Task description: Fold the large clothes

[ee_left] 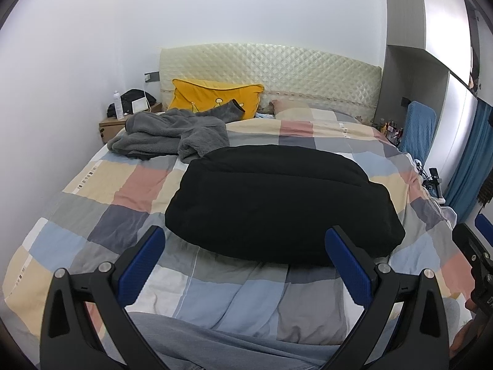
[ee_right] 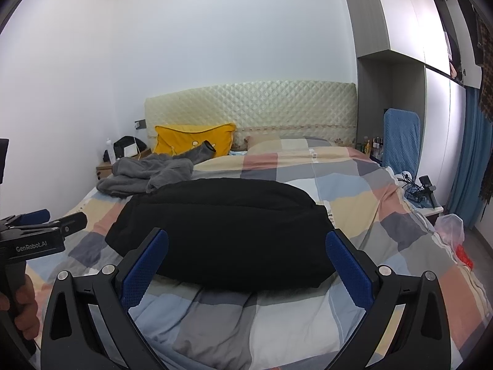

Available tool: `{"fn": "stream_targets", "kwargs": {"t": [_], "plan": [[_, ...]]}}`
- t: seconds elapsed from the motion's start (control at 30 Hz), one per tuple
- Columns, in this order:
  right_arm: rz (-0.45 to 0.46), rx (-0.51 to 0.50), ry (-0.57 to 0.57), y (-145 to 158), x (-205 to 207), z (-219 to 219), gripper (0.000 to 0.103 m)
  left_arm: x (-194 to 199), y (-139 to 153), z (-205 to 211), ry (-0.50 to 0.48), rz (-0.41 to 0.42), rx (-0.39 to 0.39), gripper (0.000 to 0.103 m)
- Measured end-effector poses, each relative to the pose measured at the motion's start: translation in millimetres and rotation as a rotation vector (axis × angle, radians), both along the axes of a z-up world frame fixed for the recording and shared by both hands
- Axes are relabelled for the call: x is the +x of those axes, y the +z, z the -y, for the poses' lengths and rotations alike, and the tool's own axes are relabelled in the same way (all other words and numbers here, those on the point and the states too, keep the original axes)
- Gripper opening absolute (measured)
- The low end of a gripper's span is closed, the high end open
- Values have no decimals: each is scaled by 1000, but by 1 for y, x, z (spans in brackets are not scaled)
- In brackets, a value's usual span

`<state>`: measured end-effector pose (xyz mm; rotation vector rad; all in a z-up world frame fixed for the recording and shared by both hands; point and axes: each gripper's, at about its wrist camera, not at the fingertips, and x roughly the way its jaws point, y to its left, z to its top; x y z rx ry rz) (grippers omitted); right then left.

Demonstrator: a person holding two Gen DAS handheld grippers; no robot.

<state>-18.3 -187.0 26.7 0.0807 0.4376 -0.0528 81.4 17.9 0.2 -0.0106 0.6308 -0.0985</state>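
A black garment [ee_left: 277,203] lies folded in a thick bundle in the middle of the checked bed cover [ee_left: 92,215]; it also shows in the right wrist view [ee_right: 222,231]. A grey fleece garment [ee_left: 169,134] lies crumpled at the far left of the bed, also in the right wrist view [ee_right: 148,174]. My left gripper [ee_left: 245,259] is open and empty, just short of the black bundle's near edge. My right gripper [ee_right: 246,262] is open and empty, its fingers on either side of the bundle's near edge. The left gripper also shows in the right wrist view [ee_right: 46,225].
A yellow pillow [ee_left: 215,98] leans on the quilted headboard [ee_left: 277,67]. A nightstand [ee_left: 123,123] with a bottle and a bag stands at the far left. A blue chair [ee_right: 400,141], cables and a plastic bag [ee_right: 453,228] are on the right of the bed.
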Motion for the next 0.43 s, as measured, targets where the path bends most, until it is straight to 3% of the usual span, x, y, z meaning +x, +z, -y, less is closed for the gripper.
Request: {"fn": "stream_targets", "kwargs": {"t": [0.43], "plan": [[-15,-6,-12,-7,0,-1,103,2,-8,3,-10,-21,25,103]]}}
